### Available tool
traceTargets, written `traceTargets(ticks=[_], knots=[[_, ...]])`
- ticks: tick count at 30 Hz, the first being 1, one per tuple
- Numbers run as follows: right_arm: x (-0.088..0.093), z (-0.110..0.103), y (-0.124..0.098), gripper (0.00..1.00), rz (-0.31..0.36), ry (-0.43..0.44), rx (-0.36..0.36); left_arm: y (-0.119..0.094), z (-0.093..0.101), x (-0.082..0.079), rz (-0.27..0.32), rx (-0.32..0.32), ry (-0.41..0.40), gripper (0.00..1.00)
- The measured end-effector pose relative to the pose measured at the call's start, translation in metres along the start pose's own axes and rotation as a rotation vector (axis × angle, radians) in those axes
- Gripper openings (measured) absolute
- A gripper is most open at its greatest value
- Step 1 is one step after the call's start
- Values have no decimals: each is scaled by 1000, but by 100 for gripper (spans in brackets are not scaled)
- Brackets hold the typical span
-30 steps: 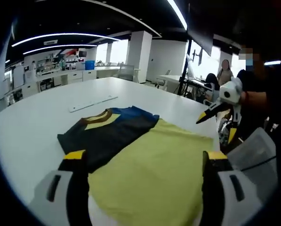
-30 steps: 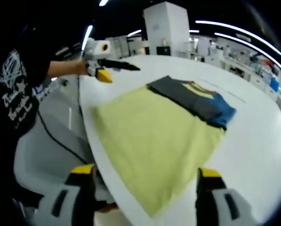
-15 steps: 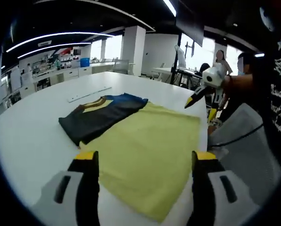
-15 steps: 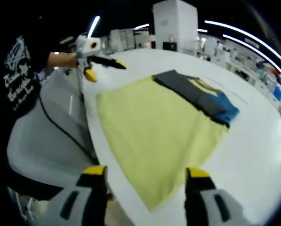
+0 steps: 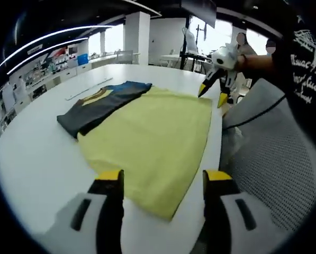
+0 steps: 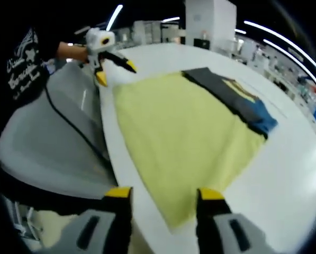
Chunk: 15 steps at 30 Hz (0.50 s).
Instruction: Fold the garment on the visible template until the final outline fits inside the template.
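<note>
Hovering above the near corner of the yellow cloth (image 5: 147,143), the left claw (image 5: 160,177) has its jaws spread wide and grips nothing; its yellow tips sit to either side of that corner without touching it. The right claw (image 6: 160,194) is likewise wide open and empty, with its tips astride the opposite near corner of the cloth (image 6: 184,137).

The cloth lies flat on the white table (image 5: 36,159), one long side running along the table edge next to the grey mesh chair (image 5: 274,164). The folded garment (image 5: 99,103), dark with blue and yellow parts, rests on the cloth's far side, partly overhanging onto bare table. Open tabletop surrounds the cloth on the sides away from the chair.

In the left gripper view, the right claw (image 5: 210,91) hangs beyond the far corner of the cloth, jaws parted. In the right gripper view, the left claw (image 6: 113,69) appears past the cloth's far corner, near the person's sleeve (image 6: 25,69). A thin white strip (image 5: 89,89) lies on the table beyond the garment.
</note>
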State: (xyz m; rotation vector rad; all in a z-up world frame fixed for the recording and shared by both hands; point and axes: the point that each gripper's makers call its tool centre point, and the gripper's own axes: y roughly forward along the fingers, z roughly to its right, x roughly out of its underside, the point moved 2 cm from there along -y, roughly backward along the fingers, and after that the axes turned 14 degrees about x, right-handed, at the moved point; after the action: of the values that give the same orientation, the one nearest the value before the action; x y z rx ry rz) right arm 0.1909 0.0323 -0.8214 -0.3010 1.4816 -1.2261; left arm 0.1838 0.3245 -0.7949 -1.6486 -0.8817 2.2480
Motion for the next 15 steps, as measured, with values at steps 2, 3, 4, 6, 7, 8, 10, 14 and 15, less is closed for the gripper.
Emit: traceTargets(ticks=[2, 3, 4, 6, 7, 8, 10, 14, 15], knots=[[2, 1, 1, 43, -11, -17, 3, 3, 4, 4, -35, 11, 21, 54], [3, 1, 1, 42, -15, -21, 4, 5, 4, 7, -52, 11, 27, 52], [4, 1, 1, 42, -18, -26, 4, 6, 5, 9, -58, 13, 30, 51], [6, 1, 2, 40, -26, -35, 4, 7, 5, 13, -73, 19, 30, 48], [6, 1, 2, 40, -29, -38, 5, 8, 5, 14, -79, 20, 31, 47], [7, 2, 2, 39, -32, -45, 4, 8, 4, 16, -92, 18, 40, 46], [9, 2, 3, 37, -43, -55, 5, 9, 2, 19, -109, 12, 45, 45], [13, 3, 5, 35, -64, -82, 4, 9, 0, 24, -128, 11, 43, 42], [14, 3, 5, 34, -69, -91, 4, 9, 0, 25, -135, 8, 45, 41]])
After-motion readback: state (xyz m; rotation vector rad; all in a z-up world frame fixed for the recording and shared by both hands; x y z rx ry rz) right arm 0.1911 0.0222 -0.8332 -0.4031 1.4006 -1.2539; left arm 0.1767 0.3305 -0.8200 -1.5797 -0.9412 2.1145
